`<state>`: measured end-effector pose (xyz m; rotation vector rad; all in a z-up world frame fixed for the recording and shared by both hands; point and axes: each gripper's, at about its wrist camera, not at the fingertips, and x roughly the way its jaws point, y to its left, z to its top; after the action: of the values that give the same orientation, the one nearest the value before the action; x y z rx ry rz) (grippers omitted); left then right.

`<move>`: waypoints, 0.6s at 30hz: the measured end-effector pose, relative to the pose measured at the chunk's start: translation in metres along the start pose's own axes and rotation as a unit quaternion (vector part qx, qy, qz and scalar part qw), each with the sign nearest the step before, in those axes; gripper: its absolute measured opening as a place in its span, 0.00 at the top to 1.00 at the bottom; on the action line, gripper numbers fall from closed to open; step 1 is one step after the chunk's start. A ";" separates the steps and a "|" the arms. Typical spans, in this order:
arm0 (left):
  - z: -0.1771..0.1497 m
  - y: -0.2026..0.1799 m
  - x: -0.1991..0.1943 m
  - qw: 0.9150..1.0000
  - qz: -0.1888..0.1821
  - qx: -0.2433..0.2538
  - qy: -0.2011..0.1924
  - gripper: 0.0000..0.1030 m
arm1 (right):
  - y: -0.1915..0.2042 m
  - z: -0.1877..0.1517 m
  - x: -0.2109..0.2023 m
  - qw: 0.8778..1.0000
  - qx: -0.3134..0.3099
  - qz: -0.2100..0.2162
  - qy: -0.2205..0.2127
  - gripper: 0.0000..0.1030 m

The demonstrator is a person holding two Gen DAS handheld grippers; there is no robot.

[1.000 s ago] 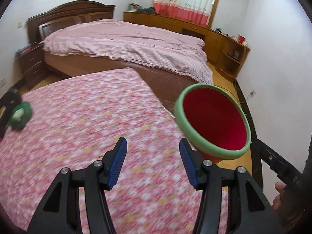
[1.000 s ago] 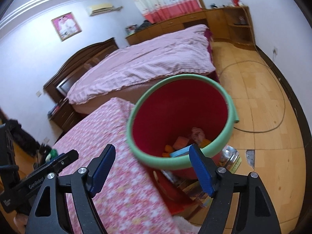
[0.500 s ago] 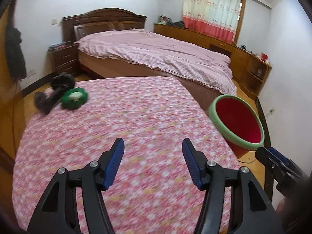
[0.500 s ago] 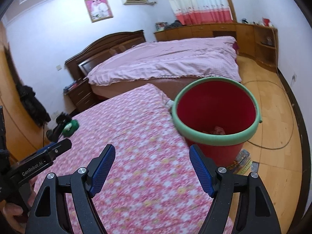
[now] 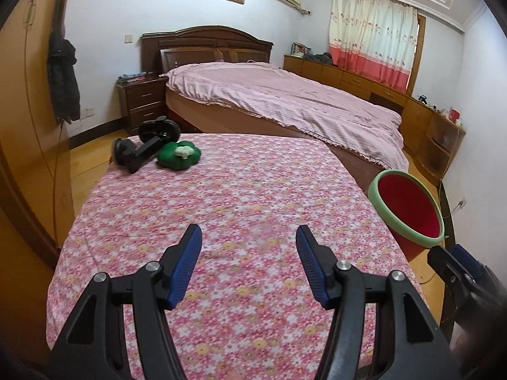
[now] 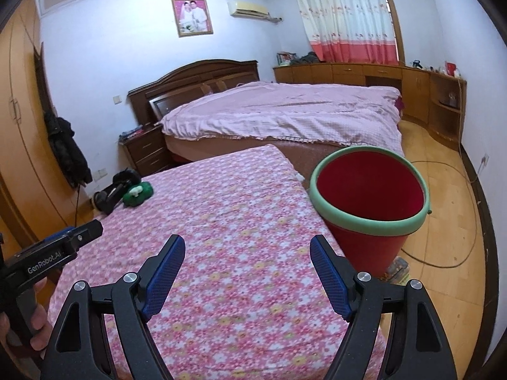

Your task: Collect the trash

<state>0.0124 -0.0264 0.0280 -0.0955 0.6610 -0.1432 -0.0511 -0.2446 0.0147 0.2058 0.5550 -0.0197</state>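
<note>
Right wrist: red bin [image 6: 369, 196] right of empty, spread tongs [image 6: 247, 269].

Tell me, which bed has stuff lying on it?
The flowery pink bed nearest the grippers: a green thing and a black gadget lie on it. The striped bed looks bare.

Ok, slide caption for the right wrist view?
Open right gripper above floral tablecloth, red bin alongside, green item at far end.

The only lettering you can read is "GenRobot.AI", printed in white along the black arm of your left gripper [image 6: 60, 253], seen from the right wrist camera. Nothing else in either view carries readable text.
</note>
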 end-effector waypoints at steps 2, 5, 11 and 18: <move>-0.003 0.005 -0.003 1.000 0.005 -0.004 -0.003 0.40 | 0.004 -0.002 -0.005 1.000 0.000 0.002 -0.010 0.21; -0.004 0.010 -0.006 1.000 0.010 -0.010 -0.007 0.40 | 0.009 -0.003 -0.010 1.000 -0.006 -0.001 -0.023 0.21; -0.004 0.014 -0.011 1.000 0.019 -0.014 -0.021 0.40 | 0.015 -0.003 -0.015 0.999 -0.013 -0.004 -0.038 0.21; -0.005 0.011 -0.014 0.999 0.023 -0.009 -0.026 0.40 | 0.013 -0.003 -0.015 0.999 -0.009 0.000 -0.031 0.20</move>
<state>-0.0008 -0.0133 0.0314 -0.1003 0.6113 -0.0896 -0.0643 -0.2322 0.0220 0.1868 0.4926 -0.0214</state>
